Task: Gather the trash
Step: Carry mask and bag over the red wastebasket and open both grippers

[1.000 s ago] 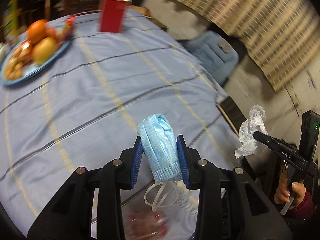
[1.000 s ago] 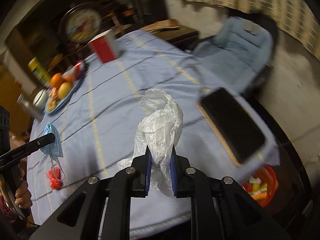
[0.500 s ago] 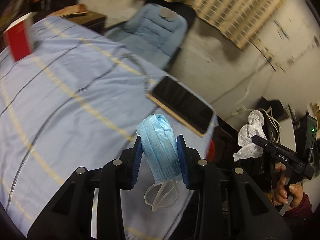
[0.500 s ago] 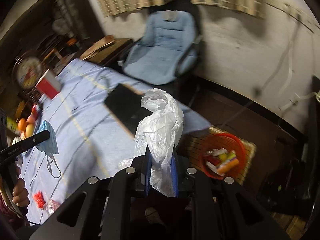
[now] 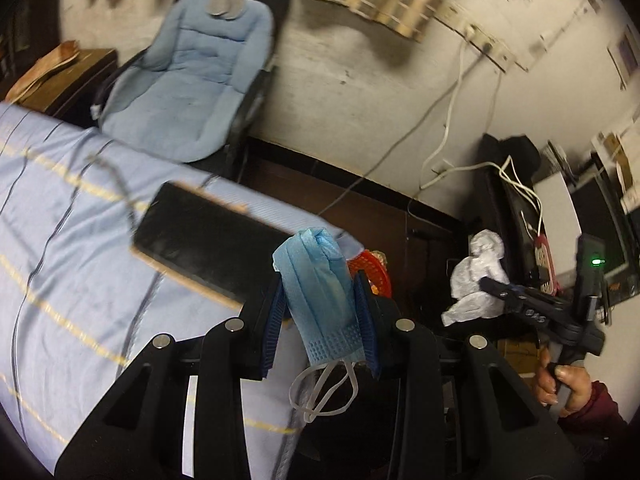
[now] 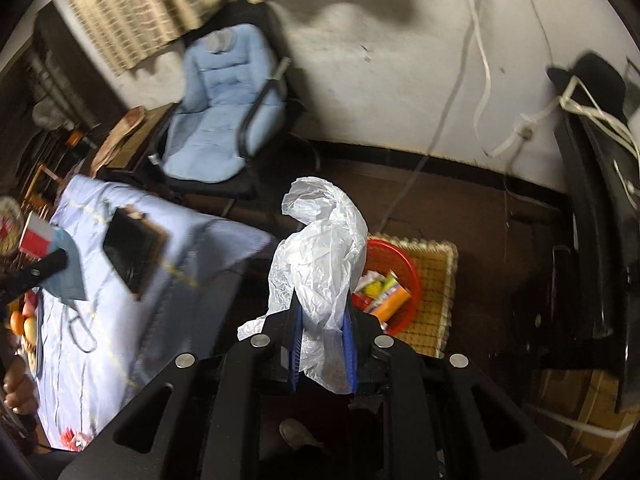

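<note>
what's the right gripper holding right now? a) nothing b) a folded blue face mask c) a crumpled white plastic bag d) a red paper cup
c: in the right wrist view the right gripper is shut on a crumpled white plastic bag, while the folded blue face mask sits in the left gripper.
</note>
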Demonstrator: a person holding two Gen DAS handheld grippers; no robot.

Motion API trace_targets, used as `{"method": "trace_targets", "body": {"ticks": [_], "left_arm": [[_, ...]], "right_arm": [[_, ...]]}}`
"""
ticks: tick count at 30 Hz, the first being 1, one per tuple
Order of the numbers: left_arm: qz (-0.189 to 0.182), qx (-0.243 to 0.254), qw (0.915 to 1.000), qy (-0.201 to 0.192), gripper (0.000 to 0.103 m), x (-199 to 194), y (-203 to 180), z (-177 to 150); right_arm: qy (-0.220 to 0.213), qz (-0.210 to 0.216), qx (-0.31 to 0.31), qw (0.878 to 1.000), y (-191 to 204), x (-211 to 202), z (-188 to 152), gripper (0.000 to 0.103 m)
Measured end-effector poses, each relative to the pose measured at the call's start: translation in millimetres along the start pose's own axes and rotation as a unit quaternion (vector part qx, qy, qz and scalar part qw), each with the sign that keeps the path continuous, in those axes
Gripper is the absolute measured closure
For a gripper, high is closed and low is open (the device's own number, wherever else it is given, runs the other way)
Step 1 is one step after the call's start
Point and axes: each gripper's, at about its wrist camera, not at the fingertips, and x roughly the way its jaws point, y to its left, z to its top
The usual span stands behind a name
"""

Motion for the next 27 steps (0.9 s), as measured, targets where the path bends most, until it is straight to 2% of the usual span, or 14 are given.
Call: {"method": "trace_targets", "body": {"ticks": [8, 11, 12, 13, 15, 16, 22, 27], "left_arm": [[0.008, 0.025, 0.9994, 0.022, 0.068, 23, -38, 23], [0.016, 0.025, 0.9993, 0.024, 0.068, 26, -47, 29], [0.019, 0.024, 0.9992, 0.024, 0.068, 25, -50, 29], [0.021, 0.023, 0.9992, 0.025, 0.068, 26, -52, 30], [0.023, 0.018, 0.9992, 0.027, 0.068, 26, -56, 32], [0.026, 0.016, 0.9991, 0.028, 0.068, 27, -57, 33], [0.028, 0.013, 0.9987, 0.04, 0.068, 39, -65, 37], [0.003, 0.032, 0.9975, 0.062, 0.068, 67, -81, 42]], "right_arm": [[0.067, -0.005, 0.032, 0.997, -46, 80, 6, 0.081], [0.092, 0.0, 0.023, 0.996, -52, 120, 18, 0.075], [0.103, 0.002, 0.017, 0.995, -54, 136, 24, 0.068], [0.114, 0.005, 0.011, 0.993, -53, 151, 29, 0.056], [0.132, 0.0, 0.002, 0.991, -53, 175, 37, 0.038], [0.138, -0.007, -0.001, 0.99, -53, 183, 40, 0.038], [0.114, 0.015, 0.02, 0.993, -60, 168, 49, 0.038], [0.096, 0.013, 0.048, 0.994, -80, 136, 37, 0.038]]}}
